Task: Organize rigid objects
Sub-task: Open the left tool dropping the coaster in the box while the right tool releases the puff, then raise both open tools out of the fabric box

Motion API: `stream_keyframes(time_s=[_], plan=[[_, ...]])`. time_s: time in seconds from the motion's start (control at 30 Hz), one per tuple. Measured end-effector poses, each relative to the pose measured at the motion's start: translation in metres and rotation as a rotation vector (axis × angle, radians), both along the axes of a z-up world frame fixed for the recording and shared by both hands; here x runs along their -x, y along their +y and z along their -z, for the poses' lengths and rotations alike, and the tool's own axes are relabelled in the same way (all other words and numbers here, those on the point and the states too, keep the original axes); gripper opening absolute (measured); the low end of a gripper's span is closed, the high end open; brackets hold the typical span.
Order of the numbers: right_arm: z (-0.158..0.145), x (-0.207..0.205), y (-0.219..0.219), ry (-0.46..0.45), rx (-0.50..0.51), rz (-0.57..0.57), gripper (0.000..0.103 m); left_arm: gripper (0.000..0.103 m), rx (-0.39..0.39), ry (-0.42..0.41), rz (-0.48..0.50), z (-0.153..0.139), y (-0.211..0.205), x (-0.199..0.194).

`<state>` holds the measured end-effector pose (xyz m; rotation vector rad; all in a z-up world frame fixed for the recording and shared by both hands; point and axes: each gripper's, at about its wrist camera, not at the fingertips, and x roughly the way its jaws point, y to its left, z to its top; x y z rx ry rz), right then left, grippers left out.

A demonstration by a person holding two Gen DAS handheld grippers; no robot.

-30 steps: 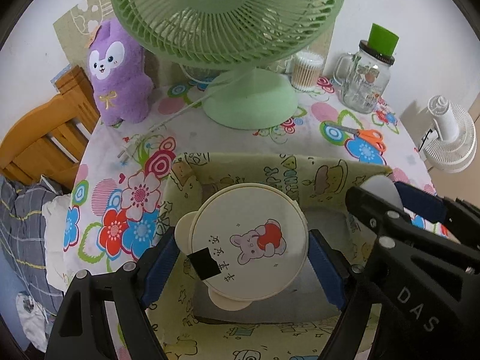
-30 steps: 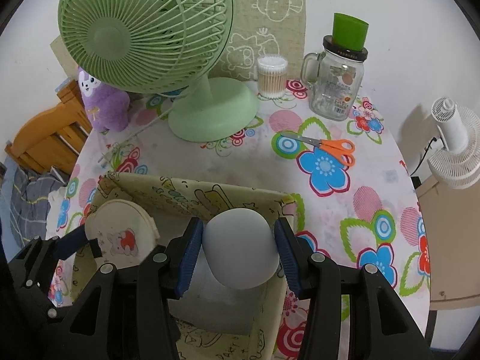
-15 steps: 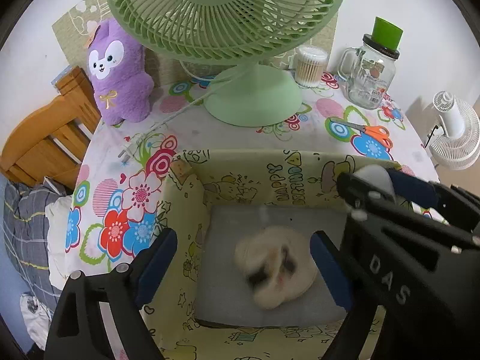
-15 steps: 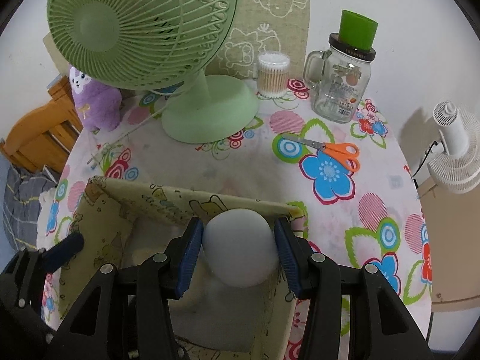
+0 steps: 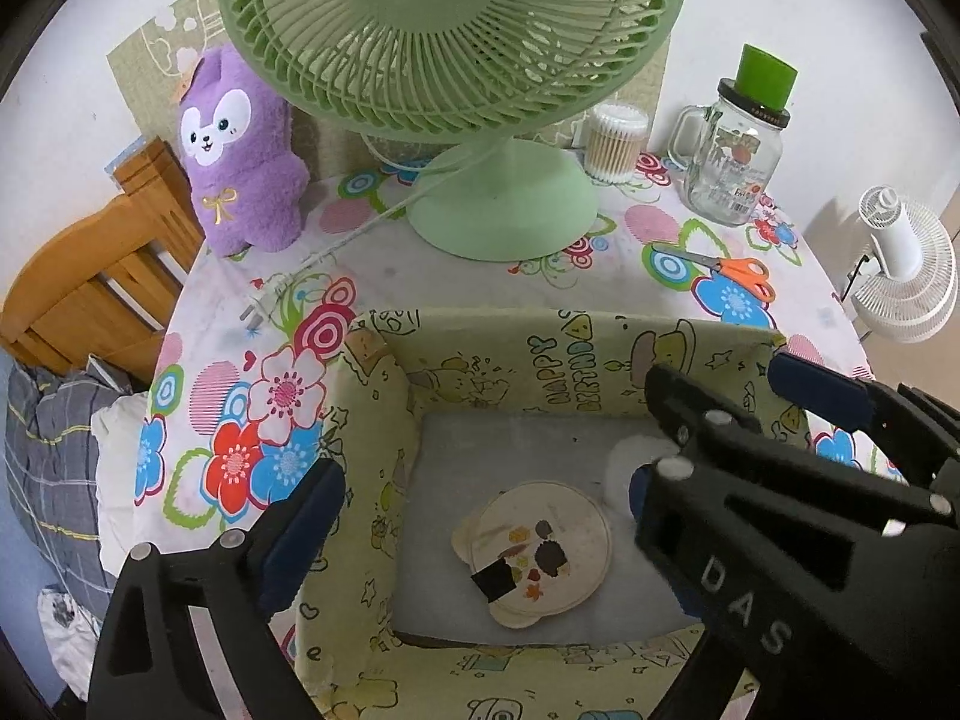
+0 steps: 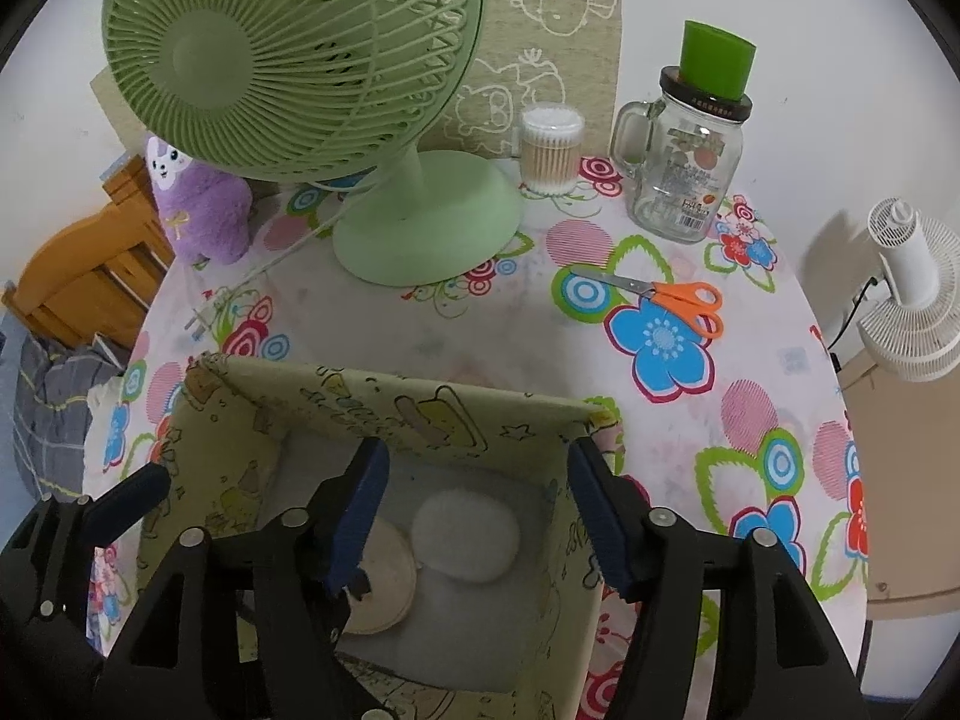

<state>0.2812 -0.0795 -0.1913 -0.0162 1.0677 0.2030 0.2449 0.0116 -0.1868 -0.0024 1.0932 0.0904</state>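
Observation:
A yellow cartoon-print storage box [image 5: 480, 354] [image 6: 384, 396] stands on the flowered table. A round cream disc with bear ears [image 5: 537, 552] [image 6: 384, 576] lies flat on its grey floor. A white egg-shaped object [image 6: 465, 534] lies beside it; in the left wrist view only its edge [image 5: 624, 456] shows behind the right gripper. My left gripper [image 5: 480, 516] is open and empty above the box. My right gripper [image 6: 480, 510] is open and empty above the white object.
A green desk fan [image 5: 498, 204] [image 6: 420, 228] stands behind the box, its cord and plug [image 5: 258, 306] at left. A purple plush [image 5: 240, 156], cotton swab jar [image 6: 549, 150], glass mug jar [image 6: 690, 162] and orange scissors [image 6: 672, 297] are on the table. A white fan [image 6: 912, 300] stands off right.
My left gripper opened and the cream disc dropped to the box floor. My right gripper then opened and the white egg-shaped object fell beside the disc.

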Motion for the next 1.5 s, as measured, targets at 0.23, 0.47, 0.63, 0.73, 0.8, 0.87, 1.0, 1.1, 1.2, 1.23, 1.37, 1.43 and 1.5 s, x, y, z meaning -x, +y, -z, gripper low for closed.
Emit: stream_keyframes(time_s=[0.23,0.47,0.63,0.73,0.8,0.87,1.0,1.1,1.2,1.23,1.37,1.43,1.5], plan=[[-0.013,0.015,-0.003,-0.023,-0.004,0.012,0.080,0.099,0.001,-0.028,0.003,-0.012,0.001,0.010],[-0.027,0.030,-0.003,-0.046,-0.010,0.003,0.081,0.101,-0.002,-0.053,0.018,-0.025,-0.002,0.023],[-0.037,0.044,-0.005,-0.055,-0.020,0.005,0.081,0.101,-0.010,-0.061,0.028,-0.032,-0.003,0.032],[-0.042,0.052,-0.006,-0.064,-0.020,0.000,0.081,0.101,-0.002,-0.063,0.028,-0.034,-0.002,0.038],[-0.045,0.058,-0.008,-0.065,-0.032,-0.004,0.081,0.101,0.001,-0.067,0.031,-0.037,-0.003,0.042],[-0.048,0.063,-0.009,-0.068,-0.038,-0.002,0.081,0.101,0.002,-0.070,0.035,-0.039,-0.003,0.046],[-0.057,0.073,-0.010,-0.081,-0.034,-0.011,0.081,0.101,0.007,-0.079,0.044,-0.045,-0.005,0.054],[-0.063,0.082,-0.010,-0.093,-0.026,-0.012,0.081,0.101,0.005,-0.087,0.049,-0.049,-0.006,0.062],[-0.067,0.089,-0.010,-0.102,-0.012,-0.011,0.081,0.101,0.001,-0.090,0.053,-0.052,-0.006,0.068],[-0.069,0.092,-0.010,-0.108,-0.009,-0.016,0.081,0.101,-0.001,-0.092,0.055,-0.053,-0.006,0.071],[-0.071,0.102,-0.010,-0.108,-0.012,-0.027,0.081,0.101,0.006,-0.092,0.064,-0.056,-0.006,0.081],[-0.072,0.107,-0.010,-0.102,-0.020,-0.030,0.081,0.101,0.010,-0.092,0.065,-0.057,-0.005,0.087],[-0.074,0.113,-0.010,-0.106,-0.017,-0.031,0.080,0.101,0.010,-0.092,0.066,-0.057,-0.005,0.092]])
